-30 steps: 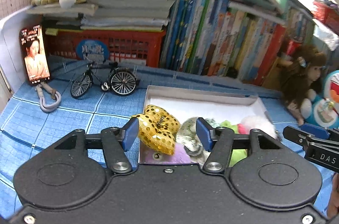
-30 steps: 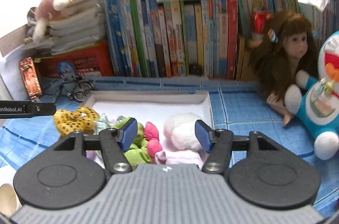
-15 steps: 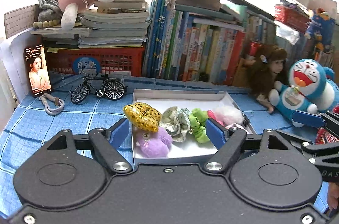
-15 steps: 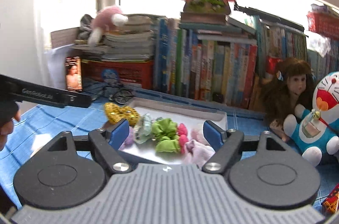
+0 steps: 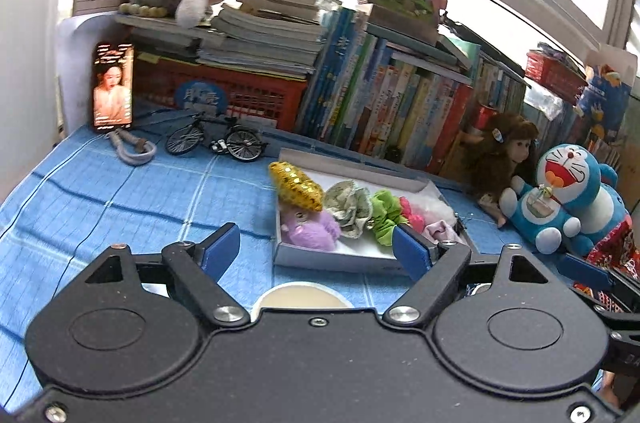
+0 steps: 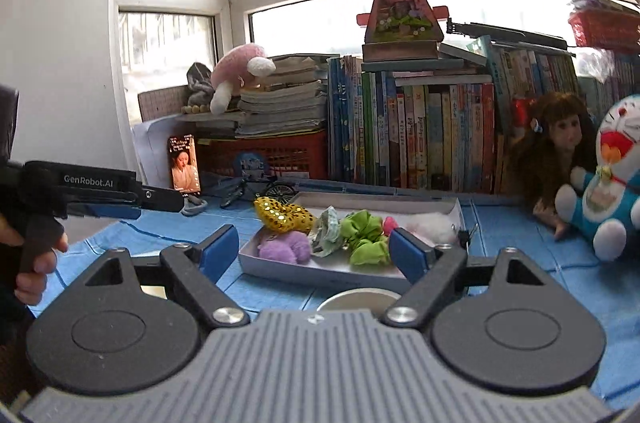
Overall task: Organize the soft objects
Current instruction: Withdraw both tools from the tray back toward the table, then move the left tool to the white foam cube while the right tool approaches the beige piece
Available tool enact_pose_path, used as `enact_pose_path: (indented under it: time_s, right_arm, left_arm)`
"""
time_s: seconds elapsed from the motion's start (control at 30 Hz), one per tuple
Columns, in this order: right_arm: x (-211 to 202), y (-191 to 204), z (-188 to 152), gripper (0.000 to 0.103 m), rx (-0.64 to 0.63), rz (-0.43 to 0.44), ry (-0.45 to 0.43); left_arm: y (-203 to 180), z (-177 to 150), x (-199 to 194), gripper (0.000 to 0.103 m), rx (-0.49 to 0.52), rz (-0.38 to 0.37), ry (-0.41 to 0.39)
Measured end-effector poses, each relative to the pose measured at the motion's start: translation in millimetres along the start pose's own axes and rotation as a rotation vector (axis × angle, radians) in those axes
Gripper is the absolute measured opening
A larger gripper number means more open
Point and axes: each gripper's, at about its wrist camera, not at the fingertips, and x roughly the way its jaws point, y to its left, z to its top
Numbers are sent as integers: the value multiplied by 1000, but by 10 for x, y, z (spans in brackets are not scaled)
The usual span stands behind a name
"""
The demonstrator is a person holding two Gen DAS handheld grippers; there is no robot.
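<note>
A shallow white box (image 5: pixel 372 176) (image 6: pixel 456 213) sits on the blue cloth and holds several soft things: a gold sequin piece (image 5: pixel 295 186) (image 6: pixel 284 215), a purple plush (image 5: pixel 310 228) (image 6: pixel 285 247), a pale patterned scrunchie (image 5: pixel 349 204) (image 6: pixel 330 229), a green scrunchie (image 5: pixel 385 213) (image 6: pixel 366 233), a pink one (image 5: pixel 412 213) and a white fluffy one (image 6: pixel 432 225). My left gripper (image 5: pixel 317 249) is open and empty, well back from the box. My right gripper (image 6: pixel 314 249) is open and empty, also back from it. The left gripper shows at the left of the right wrist view (image 6: pixel 120 201).
A Doraemon plush (image 5: pixel 568 199) (image 6: pixel 612 179) and a brown-haired doll (image 5: pixel 504 155) (image 6: pixel 554 151) sit right of the box. Books (image 6: pixel 420 131), a red basket (image 5: pixel 240 91), a toy bicycle (image 5: pixel 218 141) and a phone (image 5: pixel 113 85) line the back. A round cup rim (image 5: pixel 300 297) lies below the left gripper.
Both grippers have pulled back and up from the box and opened wider. The soft things stay in the box.
</note>
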Motion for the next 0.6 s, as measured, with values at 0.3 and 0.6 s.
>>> enact_pose_path:
  time_s: [0.3,0.6]
  right_arm:
    - [-143,222,-321,92,-59,-47,-29]
    - [-166,435,-648,92,-100,-35,-20]
  left_arm:
    - [323,-253,-131,83,-76,50,-24]
    - [563,-409,-109,83,-77,162,-58]
